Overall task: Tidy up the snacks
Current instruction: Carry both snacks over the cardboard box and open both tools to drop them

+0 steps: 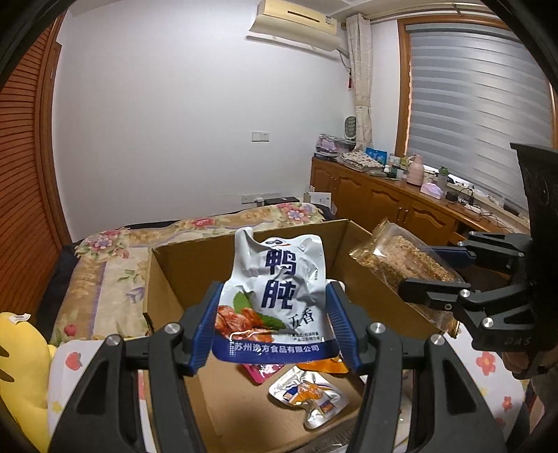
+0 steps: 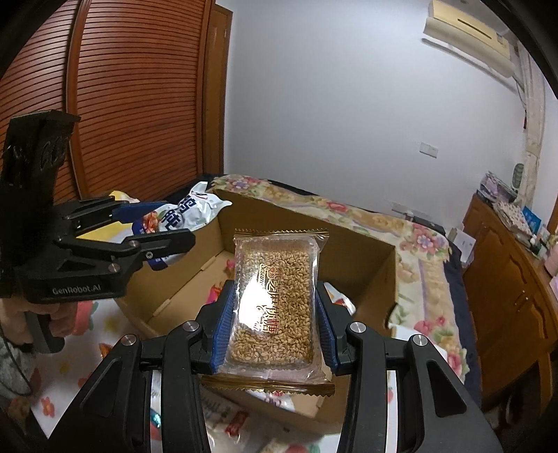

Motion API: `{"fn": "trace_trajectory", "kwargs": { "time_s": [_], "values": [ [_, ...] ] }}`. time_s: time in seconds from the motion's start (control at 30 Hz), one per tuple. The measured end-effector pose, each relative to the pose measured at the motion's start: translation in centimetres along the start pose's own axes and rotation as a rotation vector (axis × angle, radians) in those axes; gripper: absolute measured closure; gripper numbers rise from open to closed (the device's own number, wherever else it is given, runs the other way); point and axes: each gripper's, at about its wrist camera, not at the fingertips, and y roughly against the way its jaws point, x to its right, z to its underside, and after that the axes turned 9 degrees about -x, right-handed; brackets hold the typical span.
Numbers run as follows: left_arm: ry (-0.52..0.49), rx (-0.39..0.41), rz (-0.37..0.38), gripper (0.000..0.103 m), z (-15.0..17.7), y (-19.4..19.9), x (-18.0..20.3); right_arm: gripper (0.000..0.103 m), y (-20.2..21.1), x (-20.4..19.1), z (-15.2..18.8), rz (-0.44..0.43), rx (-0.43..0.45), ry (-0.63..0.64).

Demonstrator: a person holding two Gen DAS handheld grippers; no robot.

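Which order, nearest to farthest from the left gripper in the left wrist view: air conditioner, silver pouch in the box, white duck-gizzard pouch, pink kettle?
1. white duck-gizzard pouch: clamped in the left gripper.
2. silver pouch: just below, on the floor of the cardboard box.
3. pink kettle: right, on the wooden cabinet.
4. air conditioner: high on the far wall.

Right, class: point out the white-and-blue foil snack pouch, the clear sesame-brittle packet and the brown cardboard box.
white-and-blue foil snack pouch (image 1: 275,296), left wrist view, printed front.
clear sesame-brittle packet (image 2: 275,299), right wrist view, middle of the bar.
brown cardboard box (image 1: 195,259), left wrist view, inner back wall.
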Motion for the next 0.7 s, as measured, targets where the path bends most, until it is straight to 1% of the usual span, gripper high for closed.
{"fn": "trace_trajectory", "kwargs": {
  "time_s": [0.3,0.57,0.7],
  "values": [
    [-0.004,-0.023,-0.036,0.045,0.7,-1.5,0.5,0.06,-3.0,-0.2,-0.6,-0.025,-0.017,-0.004],
    [0.001,-0.051,-0.057,0.045,1.0,-2.7,0.6,0.06,-4.9,0.6,-0.3,-0.011,-0.042,-0.026],
    [-0.004,-0.071,-0.059,0.044,0.6,-3.3,1.0,0.06,-5.6,1.2,-0.1,-0.013,-0.059,-0.055]
  ]
}}
